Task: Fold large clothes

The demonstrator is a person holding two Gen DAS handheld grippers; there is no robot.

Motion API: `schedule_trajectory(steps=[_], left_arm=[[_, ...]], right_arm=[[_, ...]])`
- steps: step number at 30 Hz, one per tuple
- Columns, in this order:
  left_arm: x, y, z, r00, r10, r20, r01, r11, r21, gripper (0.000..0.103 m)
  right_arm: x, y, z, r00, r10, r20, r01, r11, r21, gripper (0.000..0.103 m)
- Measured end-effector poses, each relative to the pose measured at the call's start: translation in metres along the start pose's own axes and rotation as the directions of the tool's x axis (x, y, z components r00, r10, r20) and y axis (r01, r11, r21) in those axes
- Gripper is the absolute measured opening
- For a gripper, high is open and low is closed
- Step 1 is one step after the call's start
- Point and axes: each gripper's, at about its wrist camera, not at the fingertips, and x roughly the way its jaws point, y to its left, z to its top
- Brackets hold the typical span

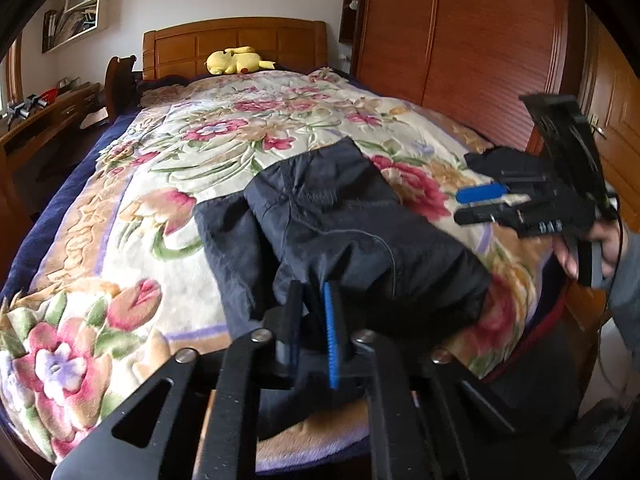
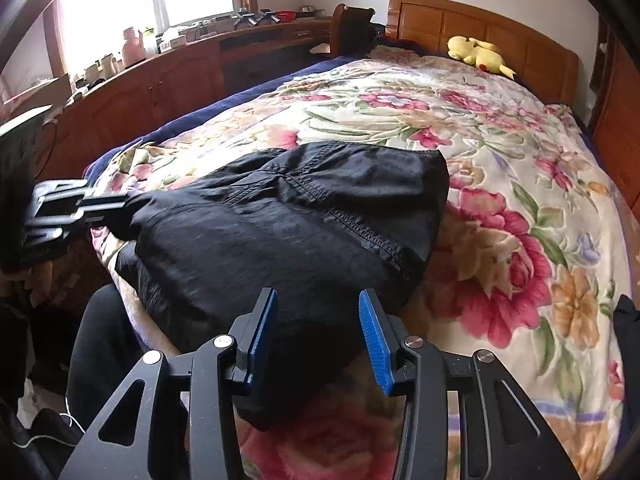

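Observation:
A dark navy garment (image 1: 340,220) lies partly folded on the floral blanket (image 1: 160,240) near the foot of the bed; it also fills the middle of the right wrist view (image 2: 280,224). My left gripper (image 1: 314,308) is shut on the garment's near edge, with cloth bunched between its fingers. It also shows at the left of the right wrist view (image 2: 120,204), gripping the garment's corner. My right gripper (image 2: 318,332) is open and empty, just above the garment's near end. It also shows at the right of the left wrist view (image 1: 466,204), beside the garment.
A yellow plush toy (image 1: 236,60) lies at the wooden headboard (image 1: 236,40). A wooden wardrobe (image 1: 460,40) stands right of the bed. A long wooden desk (image 2: 160,72) with clutter runs under the window on the other side.

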Motion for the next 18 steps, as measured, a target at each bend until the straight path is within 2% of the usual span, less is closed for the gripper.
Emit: schedule_trajectory(steps=[3,5,7,9,11,14,15,17,18], left_arm=[[-0.014,0.005,-0.009,1.000,0.012,0.029,-0.011,1.000,-0.029,0.007],[-0.028,0.013,-0.016,0.998,0.037,0.059,-0.033,0.998,-0.058,0.001],[-0.042,0.025,-0.027,0.994,0.078,0.076,-0.071,0.993,-0.091,0.000],[-0.044,0.037,-0.038,0.996,0.080,0.045,-0.074,0.990,-0.122,0.000],[-0.044,0.045,-0.047,0.994,0.111,0.022,-0.107,0.984,-0.143,0.000],[-0.047,0.052,-0.049,0.992,0.122,0.013,-0.118,0.977,-0.176,0.001],[-0.047,0.053,-0.048,0.993,0.121,0.013,-0.117,0.976,-0.183,0.002],[-0.049,0.053,-0.042,0.995,0.101,0.015,-0.096,0.978,-0.187,0.019],[-0.050,0.050,-0.038,0.997,0.078,0.025,-0.072,0.981,-0.180,0.022]], right_arm=[[0.007,0.001,0.003,1.000,0.016,-0.009,-0.016,1.000,0.010,0.044],[0.012,0.003,0.006,1.000,0.026,-0.016,-0.026,1.000,0.006,0.044],[0.018,0.009,0.011,0.999,0.032,-0.019,-0.033,0.999,-0.015,0.044],[0.024,0.017,0.018,0.998,0.052,-0.019,-0.053,0.998,-0.041,0.044],[0.034,0.022,0.027,0.997,0.067,-0.028,-0.069,0.996,-0.057,0.044],[0.044,0.026,0.039,0.996,0.085,-0.029,-0.087,0.994,-0.062,0.044],[0.045,0.028,0.042,0.996,0.086,-0.027,-0.088,0.994,-0.064,0.044],[0.048,0.030,0.045,0.996,0.088,-0.022,-0.089,0.993,-0.072,0.044],[0.048,0.031,0.044,0.996,0.087,-0.019,-0.088,0.993,-0.078,0.044]])
